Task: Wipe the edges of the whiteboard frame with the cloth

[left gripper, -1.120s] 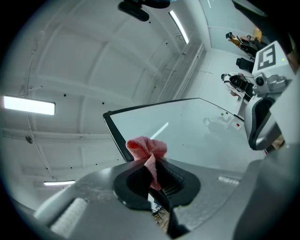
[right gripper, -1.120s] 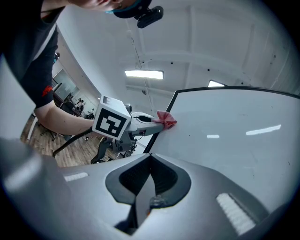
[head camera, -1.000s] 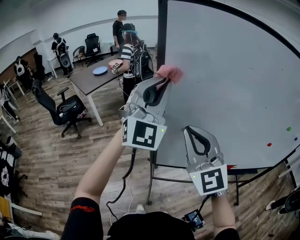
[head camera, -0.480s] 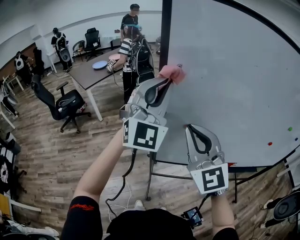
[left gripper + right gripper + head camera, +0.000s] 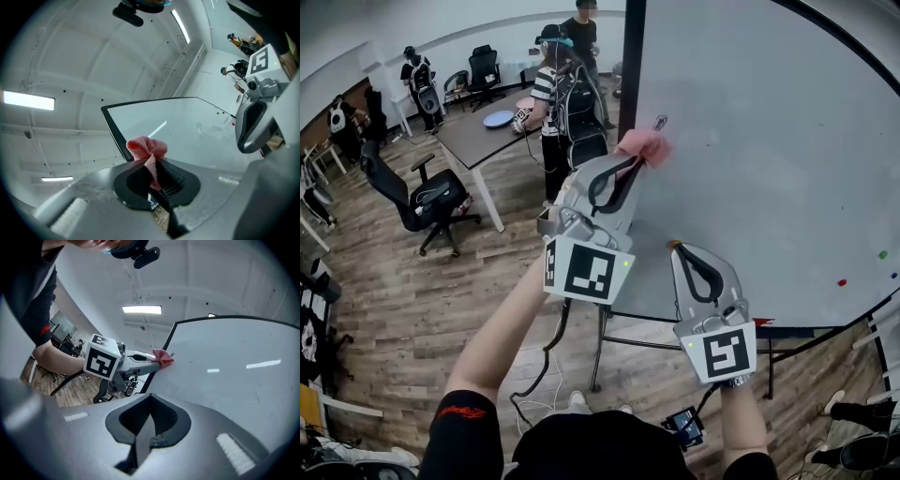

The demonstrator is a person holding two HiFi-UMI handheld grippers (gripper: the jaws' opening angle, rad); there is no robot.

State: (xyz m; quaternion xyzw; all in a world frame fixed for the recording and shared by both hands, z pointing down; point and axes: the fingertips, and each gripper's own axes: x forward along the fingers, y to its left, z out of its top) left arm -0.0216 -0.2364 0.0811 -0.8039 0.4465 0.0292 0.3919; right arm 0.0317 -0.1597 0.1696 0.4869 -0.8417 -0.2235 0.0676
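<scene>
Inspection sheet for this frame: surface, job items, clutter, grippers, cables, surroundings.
Surface: whiteboard, black frame, on a stand.
Job's things: pink cloth at the frame's left edge; contact unclear.
Clutter: red dot and green dot on the board's right.
Grippers: left gripper shut on the pink cloth; right gripper shut, empty.
Cables: cable hanging below the left gripper.
Surroundings: table with blue plate, office chair, people, wood floor.

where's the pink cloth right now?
Head view, upper centre: the pink cloth is pinched in the left gripper, held up at the whiteboard just right of its black left frame edge.
</scene>
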